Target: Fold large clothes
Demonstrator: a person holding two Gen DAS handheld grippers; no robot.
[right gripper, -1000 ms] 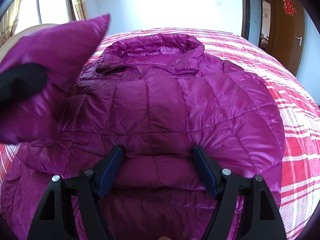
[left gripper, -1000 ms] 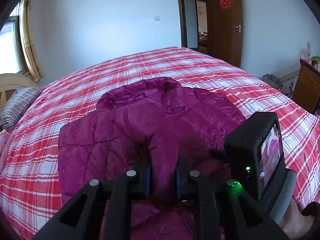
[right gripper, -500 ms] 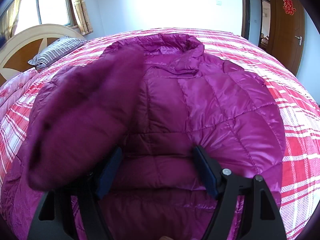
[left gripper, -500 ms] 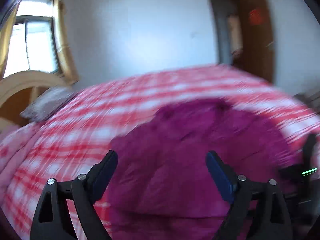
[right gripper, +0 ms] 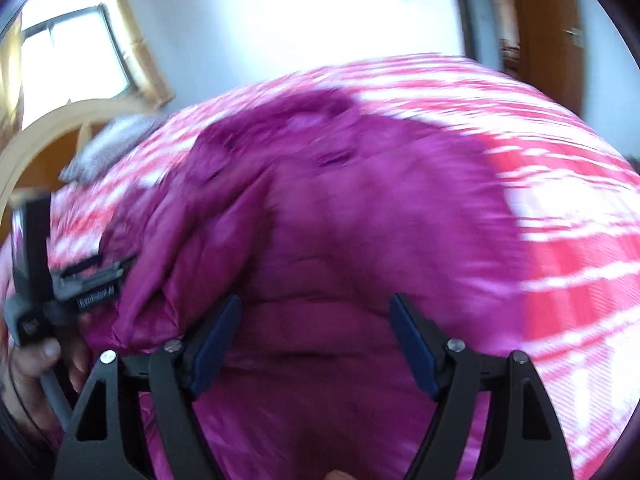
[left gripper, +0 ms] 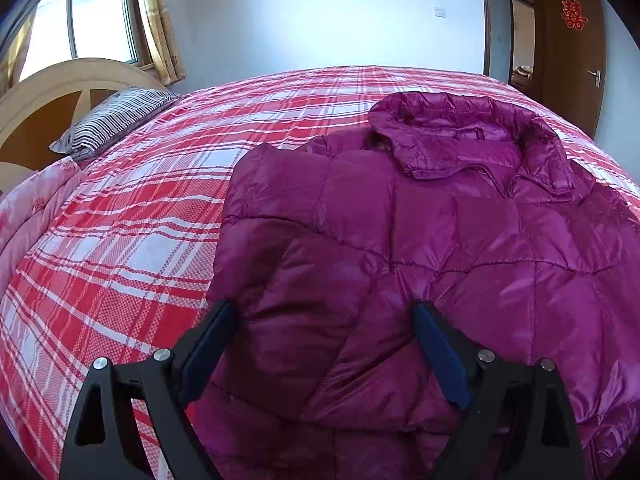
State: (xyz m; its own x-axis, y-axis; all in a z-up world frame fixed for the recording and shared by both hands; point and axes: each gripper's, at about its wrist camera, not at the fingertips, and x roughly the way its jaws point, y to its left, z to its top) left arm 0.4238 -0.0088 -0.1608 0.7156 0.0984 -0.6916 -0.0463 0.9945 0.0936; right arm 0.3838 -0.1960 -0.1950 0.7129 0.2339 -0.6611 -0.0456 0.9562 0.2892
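Magenta quilted down jacket point(left gripper: 460, 240) lies flat on the bed, on a red-and-white plaid bedspread point(left gripper: 132, 220), occupying the right half of the left wrist view. Its collar point(left gripper: 472, 140) points toward the far side of the bed. One sleeve point(left gripper: 320, 312) is folded across the jacket body at the near left, its shiny fabric lying on top of the quilted panels.

Left gripper point(left gripper: 324, 344) hangs above the near end of that folded sleeve. Its jaws stand wide apart, with the blue pads point(left gripper: 208, 344) on either side of the sleeve and nothing clamped between them.

Right gripper point(right gripper: 316, 340) is likewise spread wide over the near part of the jacket point(right gripper: 360, 220), holding nothing. The right wrist view is heavily motion-blurred, so fine detail of the fabric cannot be read. At the left edge of that view, the body of the left gripper is visible, held in the person's left hand point(right gripper: 36, 364), just beside the jacket's left edge.

A striped pillow point(left gripper: 112, 120) rests at the far left of the bed against a curved wooden headboard point(left gripper: 52, 92). A window point(left gripper: 100, 12) with a yellow curtain point(left gripper: 160, 32) sits behind the headboard. A brown door point(left gripper: 568, 40) with a red paper ornament point(left gripper: 574, 14) stands at the far right.
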